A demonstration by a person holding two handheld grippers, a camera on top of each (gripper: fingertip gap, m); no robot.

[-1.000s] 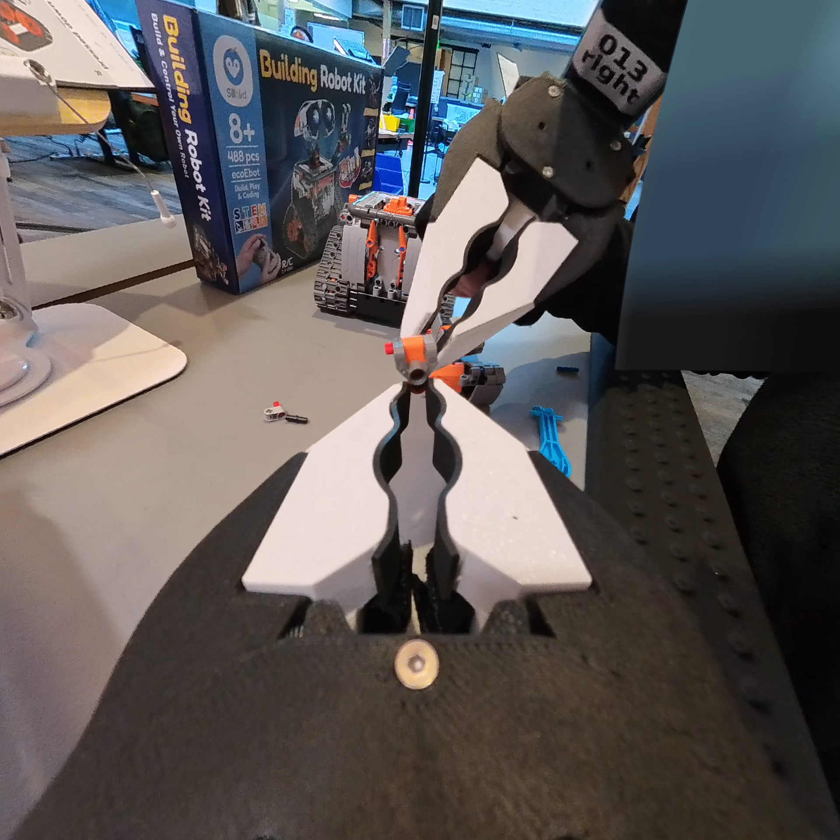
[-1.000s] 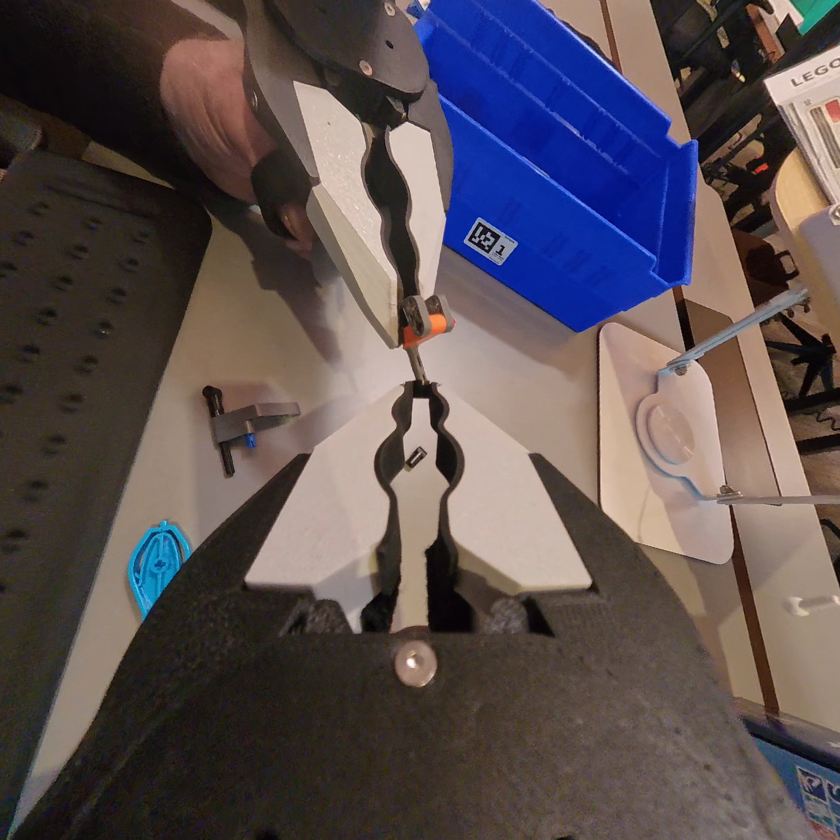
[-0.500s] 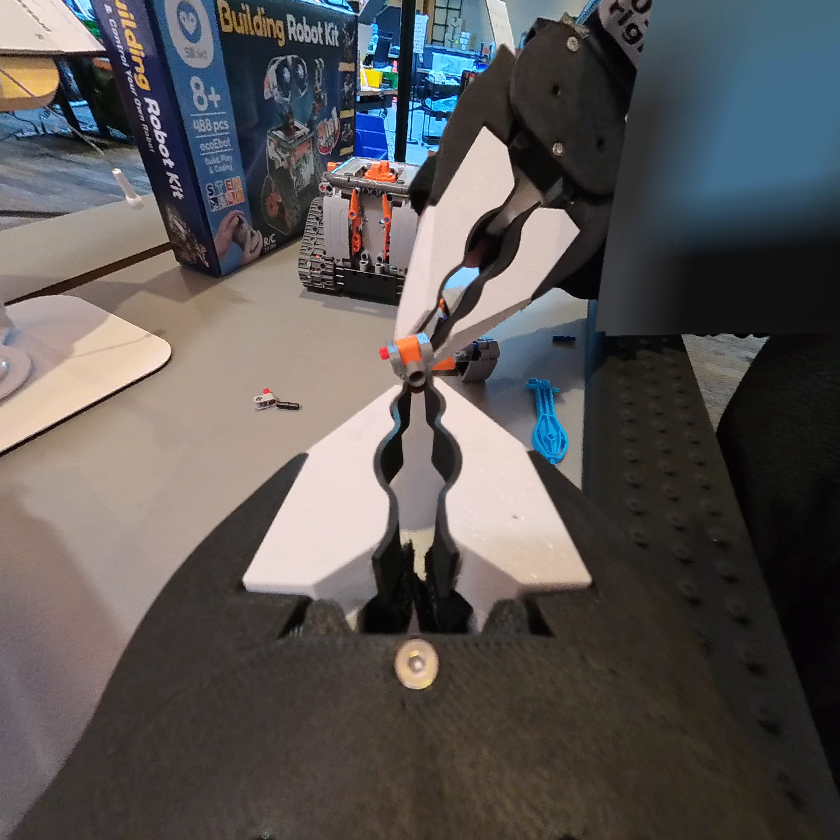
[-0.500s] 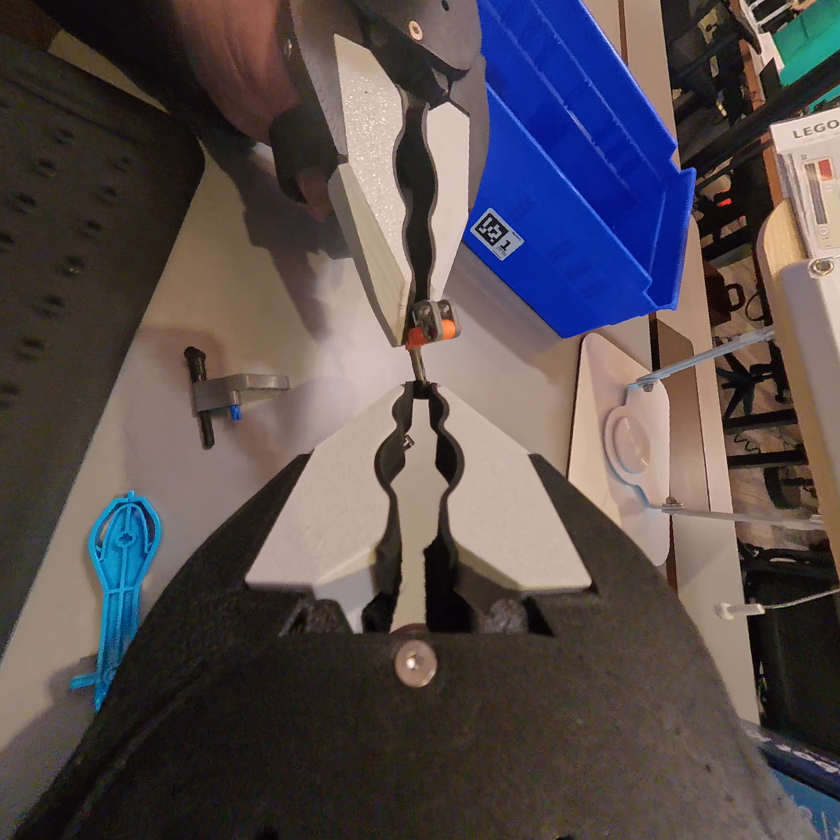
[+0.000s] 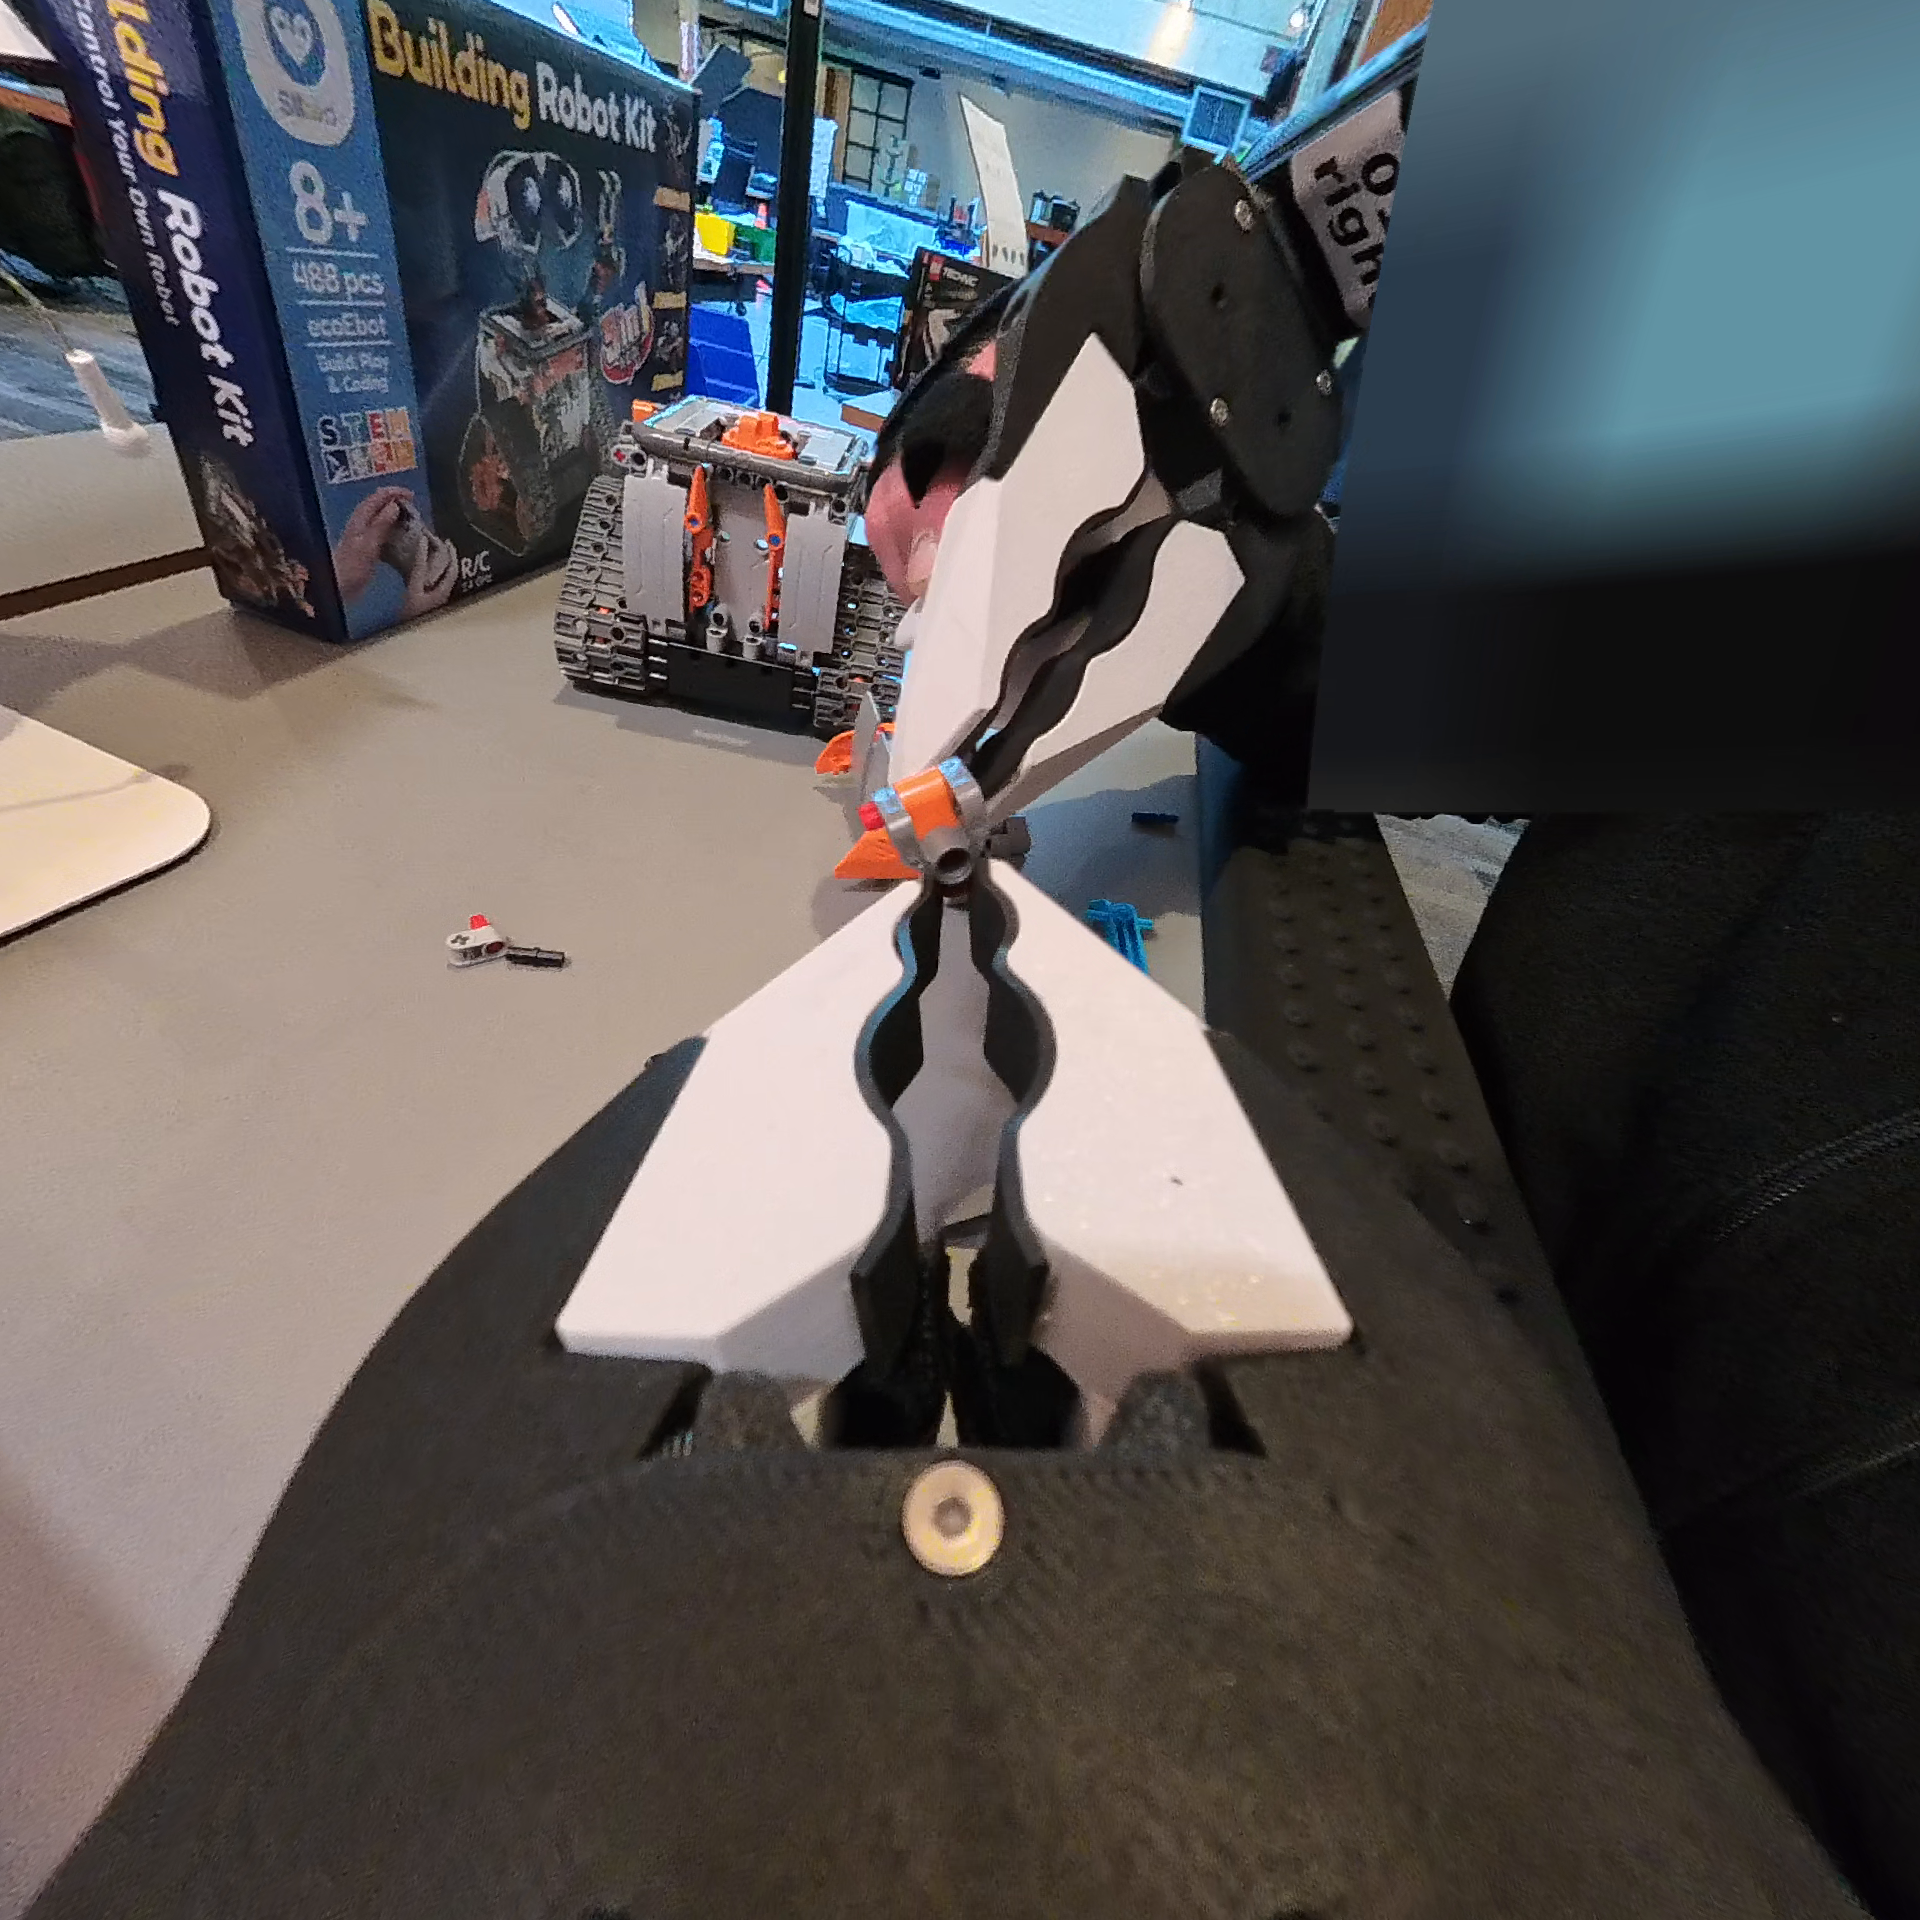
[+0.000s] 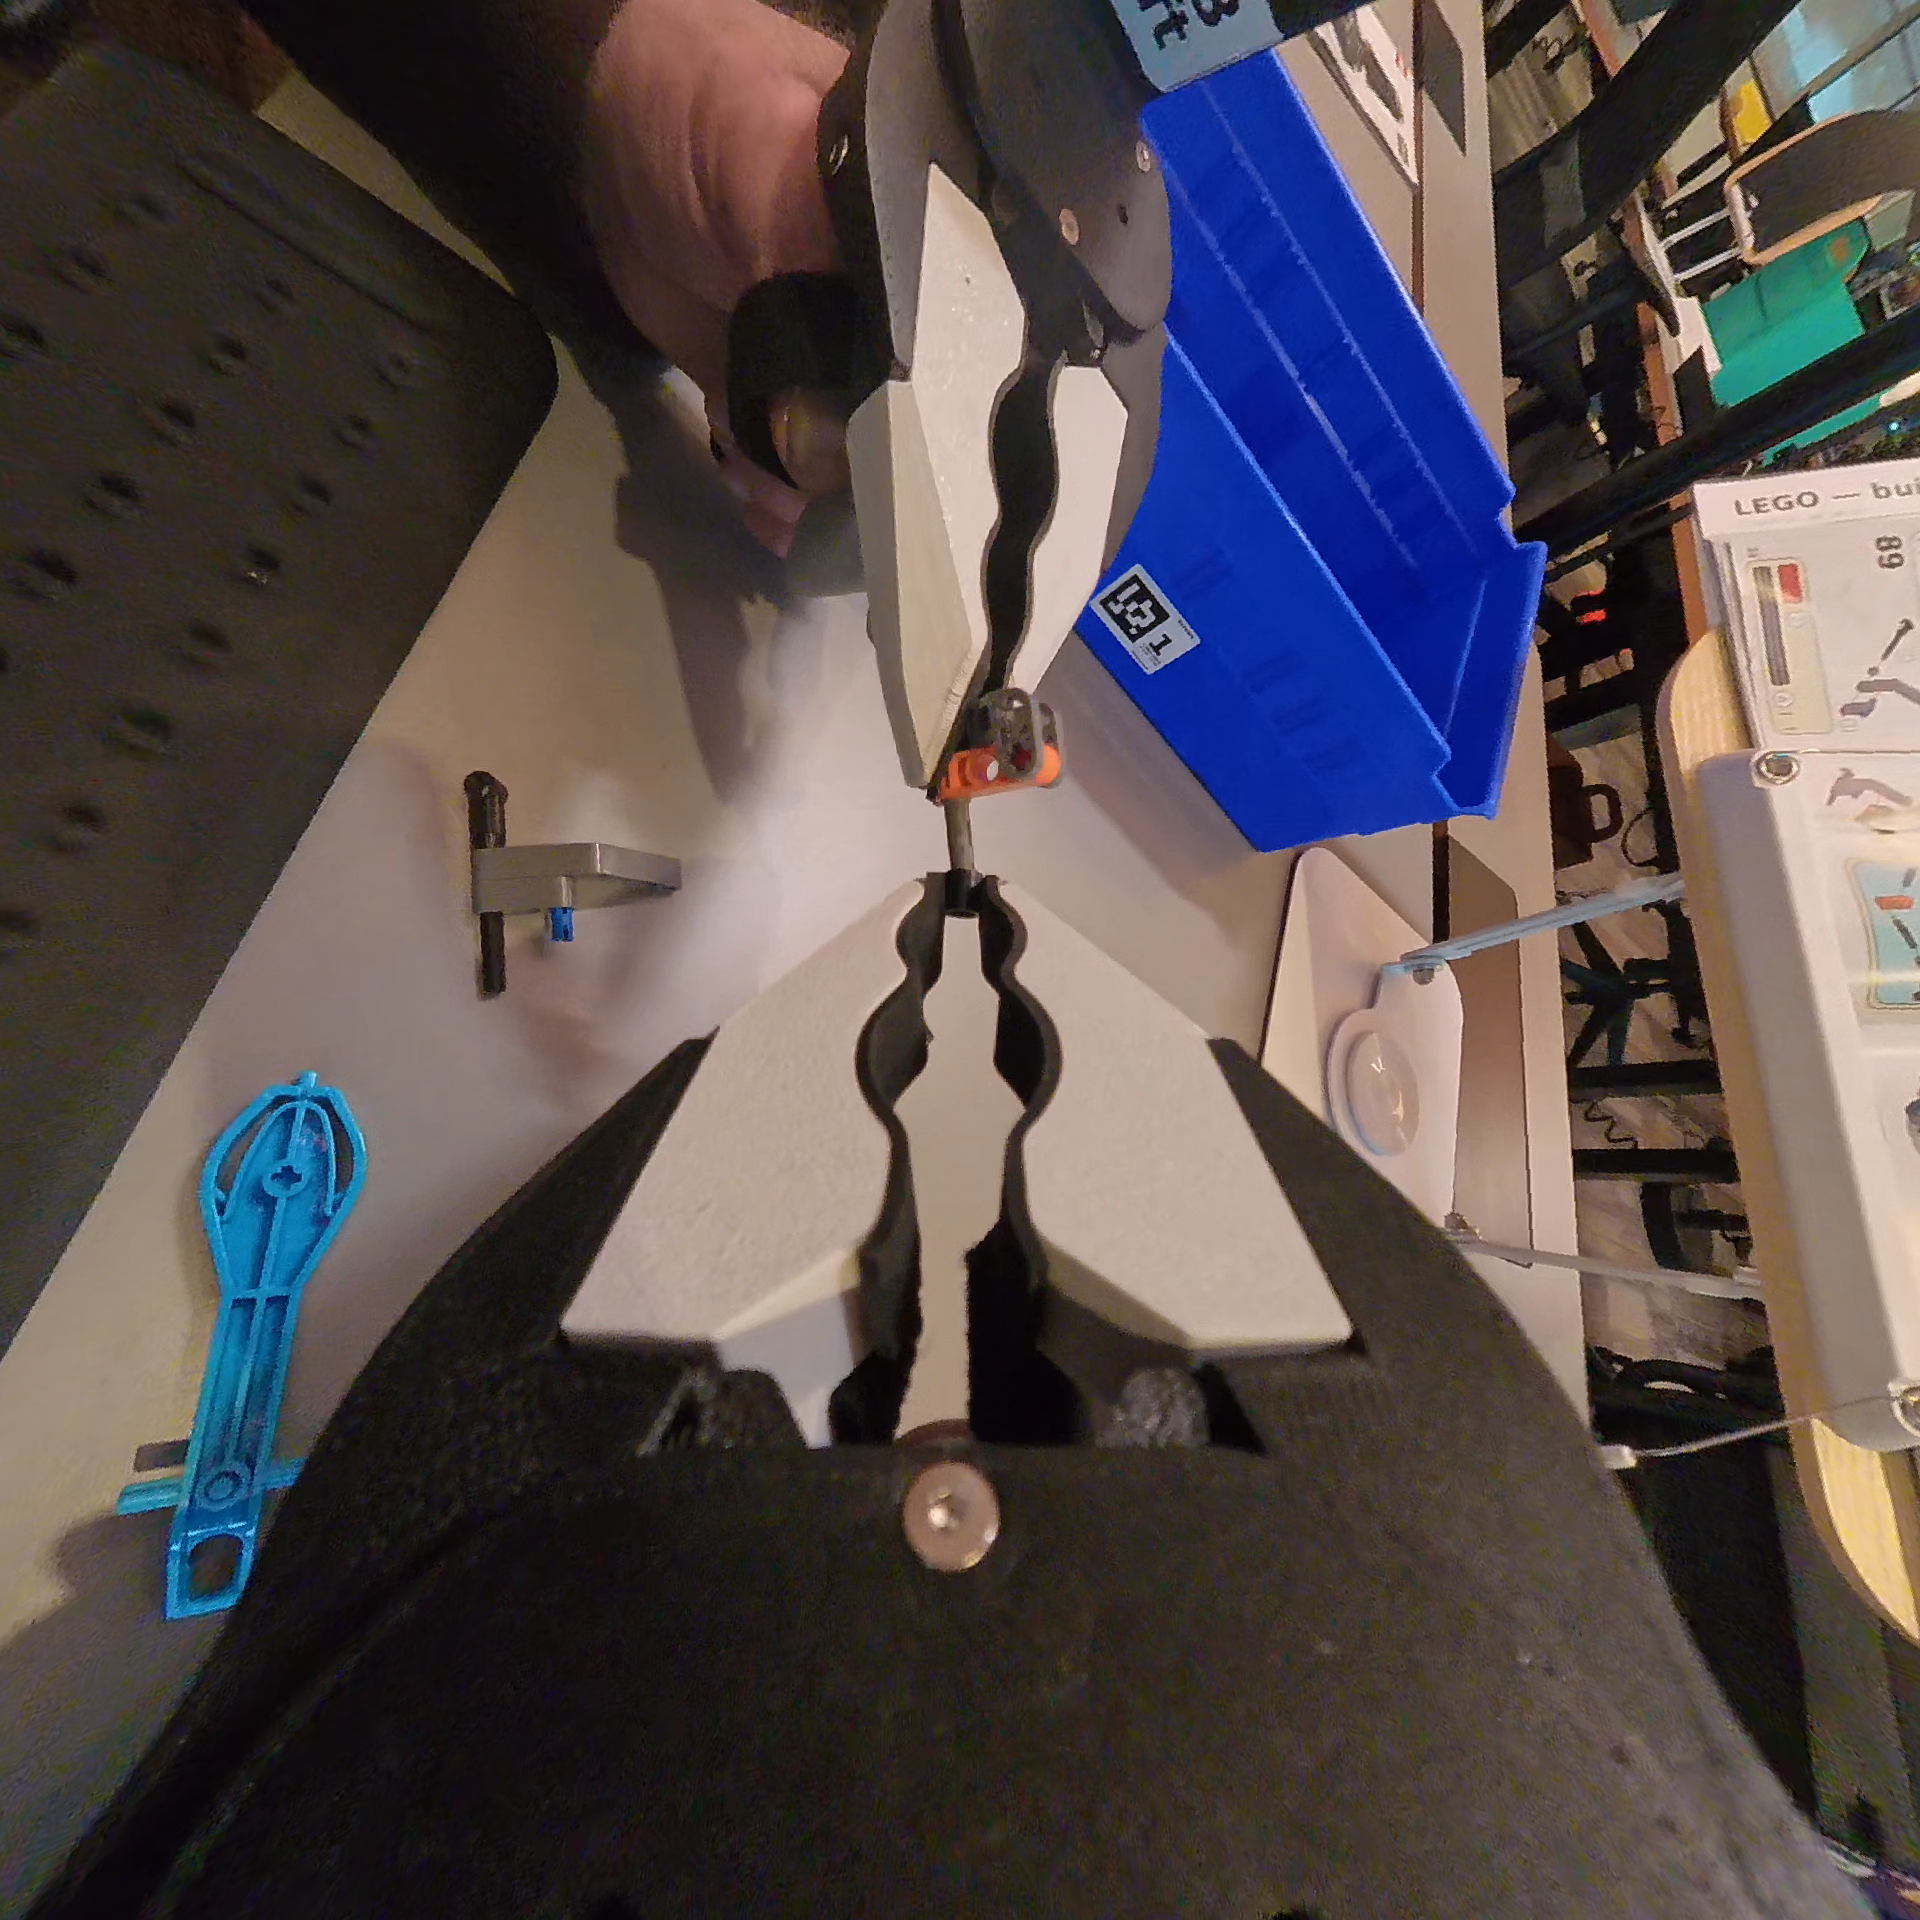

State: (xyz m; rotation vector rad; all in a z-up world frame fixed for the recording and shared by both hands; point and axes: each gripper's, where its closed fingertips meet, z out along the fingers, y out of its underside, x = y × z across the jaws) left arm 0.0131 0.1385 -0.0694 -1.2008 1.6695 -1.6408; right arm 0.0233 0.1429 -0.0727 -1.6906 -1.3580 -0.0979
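Above the table (image 5: 312, 1039), tip to tip — both grippers clenched on one orange-grey connector assembly (image 5: 928, 816).

Small orange-and-grey assembly (image 5: 920, 816) on a dark axle (image 6: 961, 836), held clear above the counter (image 5: 312, 1039) between two pairs of tongs meeting tip to tip. Grey connector end pinched in the closed left tongs (image 5: 951, 899); axle end pinched in the closed right tongs (image 6: 961, 899). Red stub at one end of the orange sleeve.
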